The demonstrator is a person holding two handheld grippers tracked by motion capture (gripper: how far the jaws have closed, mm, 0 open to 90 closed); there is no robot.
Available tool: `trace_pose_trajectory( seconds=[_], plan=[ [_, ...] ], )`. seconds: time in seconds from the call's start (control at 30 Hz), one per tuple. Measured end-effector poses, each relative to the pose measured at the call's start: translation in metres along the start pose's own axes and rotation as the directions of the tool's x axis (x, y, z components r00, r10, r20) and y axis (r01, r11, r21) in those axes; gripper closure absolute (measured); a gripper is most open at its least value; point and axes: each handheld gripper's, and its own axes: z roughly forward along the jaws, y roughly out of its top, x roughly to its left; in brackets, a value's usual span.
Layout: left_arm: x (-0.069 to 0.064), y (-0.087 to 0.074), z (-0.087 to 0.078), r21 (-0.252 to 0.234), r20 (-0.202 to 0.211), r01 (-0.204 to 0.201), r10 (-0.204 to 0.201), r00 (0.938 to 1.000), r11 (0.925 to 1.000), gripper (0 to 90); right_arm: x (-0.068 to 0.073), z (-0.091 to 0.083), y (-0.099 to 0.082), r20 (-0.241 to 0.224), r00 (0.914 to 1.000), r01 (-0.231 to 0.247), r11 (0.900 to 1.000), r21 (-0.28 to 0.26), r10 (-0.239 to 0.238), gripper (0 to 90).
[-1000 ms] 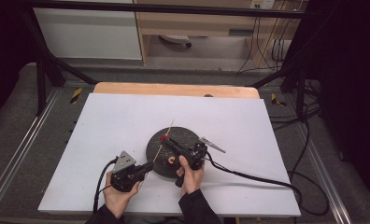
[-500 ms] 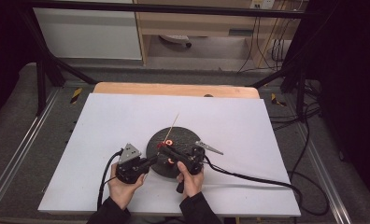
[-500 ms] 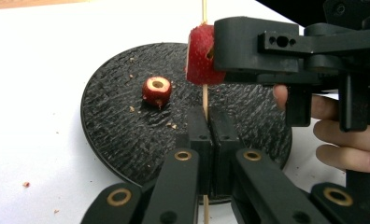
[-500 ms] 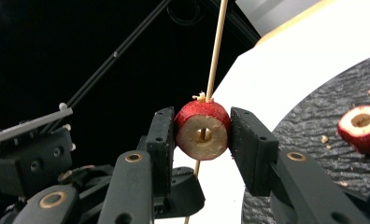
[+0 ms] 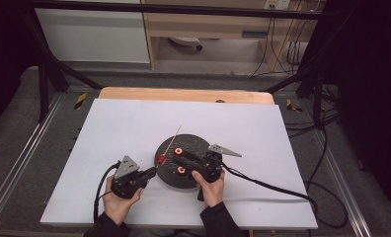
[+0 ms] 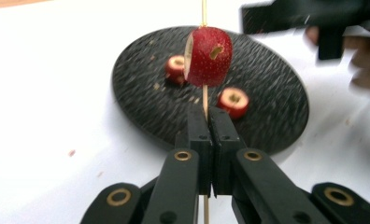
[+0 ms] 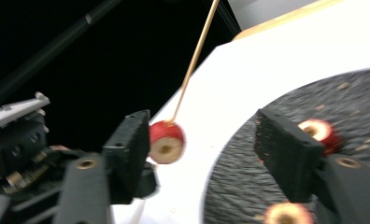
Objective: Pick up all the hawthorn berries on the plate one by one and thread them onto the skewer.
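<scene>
Left gripper (image 6: 206, 140) is seen with jaws pinched together on a thin wooden skewer (image 6: 204, 100) — one red fruit piece (image 6: 209, 56) is threaded on it, held in the air just above the near-left rim of the round black plate (image 6: 272, 107). Right gripper (image 7: 206, 154) is held with jaws spread wide, nothing between them, over the plate's near-right part; its left jaw is seen just beside the skewered piece (image 7: 167, 142). Two more cut red pieces (image 5: 178, 151) (image 5: 181, 171) lie on the plate, apart from each other. Plate sits near the middle of the white table surface (image 5: 109, 128), toward its near edge. Cables (image 5: 272, 185) trail off across the surface from both grippers — right one toward the right edge.
</scene>
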Motion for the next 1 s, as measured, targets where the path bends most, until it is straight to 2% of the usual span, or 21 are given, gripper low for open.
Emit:
trace_pose_trajectory(
  seconds=[0.07, 0.13, 0.2, 0.27, 0.37, 0.43, 0.47, 0.57, 0.7, 0.73, 0.77, 0.83, 0.93, 1.0],
  plan=[
    [0.004, -0.005, -0.004, 0.013, -0.008, -0.006, 0.006, 0.9999, 0.9999, 88.6, -0.001, -0.004, 0.008, 0.033, 0.9983, 0.047, 0.9974, 0.054, -0.048, 26.1],
    [0.007, -0.01, -0.008, 0.023, -0.009, -0.012, 0.013, 0.9999, 0.9997, 88.6, -0.003, -0.007, 0.016, 0.054, 0.9943, 0.085, 0.9889, 0.122, -0.092, 21.2],
    [0.01, -0.015, -0.011, 0.03, -0.008, -0.014, 0.014, 0.9999, 0.9994, 88.5, -0.004, -0.01, 0.022, 0.083, 0.9852, 0.132, 0.9737, 0.185, -0.15, 17.8],
    [0.012, -0.017, -0.014, 0.033, -0.001, -0.017, 0.018, 0.9998, 0.9993, 88.5, -0.005, -0.011, 0.027, 0.109, 0.9706, 0.18, 0.9483, 0.261, -0.215, 15.7],
    [0.015, -0.02, -0.016, 0.039, -0.002, -0.02, 0.02, 0.9998, 0.999, 88.5, -0.005, -0.008, 0.033, 0.111, 0.9476, 0.238, 0.8933, 0.381, -0.3, 15.0],
    [0.017, -0.021, -0.018, 0.041, -0.002, -0.024, 0.024, 0.9997, 0.9989, 88.5, -0.004, -0.004, 0.036, 0.101, 0.9319, 0.269, 0.8513, 0.451, -0.348, 15.3],
    [0.017, -0.022, -0.019, 0.044, 0.0, -0.026, 0.026, 0.9997, 0.9987, 88.5, -0.003, -0.002, 0.038, 0.104, 0.9243, 0.277, 0.8336, 0.478, -0.367, 15.4],
    [0.017, -0.024, -0.021, 0.049, 0.002, -0.035, 0.035, 0.9994, 0.9982, 88.5, 0.001, 0.006, 0.042, 0.079, 0.9011, 0.315, 0.7693, 0.556, -0.426, 16.7],
    [0.019, -0.026, -0.021, 0.055, 0.001, -0.039, 0.039, 0.9992, 0.9977, 88.5, 0.006, 0.019, 0.047, 0.04, 0.8908, 0.33, 0.7044, 0.629, -0.453, 18.5],
    [0.019, -0.026, -0.021, 0.057, 0.0, -0.04, 0.04, 0.9992, 0.9976, 88.5, 0.007, 0.024, 0.048, 0.035, 0.8855, 0.329, 0.6784, 0.657, -0.463, 19.2],
    [0.019, -0.027, -0.021, 0.06, -0.002, -0.038, 0.038, 0.9993, 0.9975, 88.5, 0.008, 0.026, 0.048, 0.033, 0.8826, 0.327, 0.6635, 0.673, -0.469, 20.1],
    [0.02, -0.028, -0.02, 0.063, -0.004, -0.034, 0.034, 0.9994, 0.9974, 88.5, 0.008, 0.033, 0.049, 0.023, 0.8783, 0.322, 0.626, 0.71, -0.478, 22.5],
    [0.022, -0.029, -0.02, 0.063, -0.006, -0.023, 0.023, 0.9997, 0.9978, 88.5, 0.007, 0.043, 0.049, 0.02, 0.8844, 0.297, 0.5956, 0.746, -0.466, 26.5],
    [0.023, -0.03, -0.019, 0.064, -0.008, -0.017, 0.018, 0.9998, 0.9978, 88.5, 0.007, 0.047, 0.049, 0.023, 0.8841, 0.287, 0.5809, 0.762, -0.467, 29.1]
  ],
)
